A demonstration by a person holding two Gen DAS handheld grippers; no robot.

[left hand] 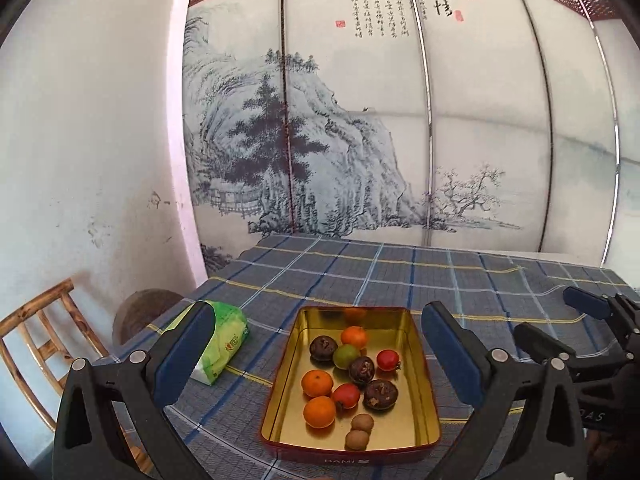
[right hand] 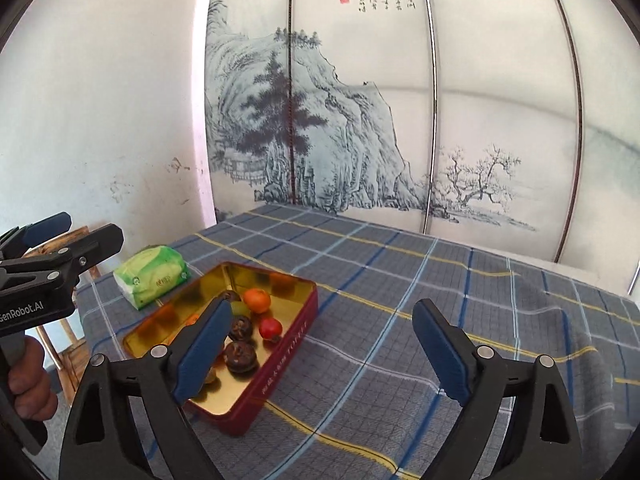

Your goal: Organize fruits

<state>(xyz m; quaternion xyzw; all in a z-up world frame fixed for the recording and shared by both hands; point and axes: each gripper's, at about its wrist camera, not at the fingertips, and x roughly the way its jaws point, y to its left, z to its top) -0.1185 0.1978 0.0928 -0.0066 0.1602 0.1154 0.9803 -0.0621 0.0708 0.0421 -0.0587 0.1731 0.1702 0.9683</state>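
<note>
A red tin with a gold inside [left hand: 420, 408] lies on the plaid tablecloth. It holds several fruits: oranges [left hand: 317, 383], red tomatoes [left hand: 346, 395], dark mangosteens [left hand: 380, 394], a green fruit [left hand: 346, 356] and two brown kiwis [left hand: 362, 424]. My left gripper [left hand: 316, 356] is open and empty, raised over the tin's near end. My right gripper [right hand: 320, 356] is open and empty, above the cloth right of the tin [right hand: 288, 344]. Its left finger [right hand: 204, 354] hides part of the fruit. The right gripper also shows in the left wrist view [left hand: 560, 320].
A green tissue pack [left hand: 222, 344] lies left of the tin, also in the right wrist view [right hand: 152, 280]. A wooden chair [left hand: 36, 344] and a round stool [left hand: 144, 312] stand off the table's left edge. A painted folding screen [left hand: 360, 120] stands behind the table.
</note>
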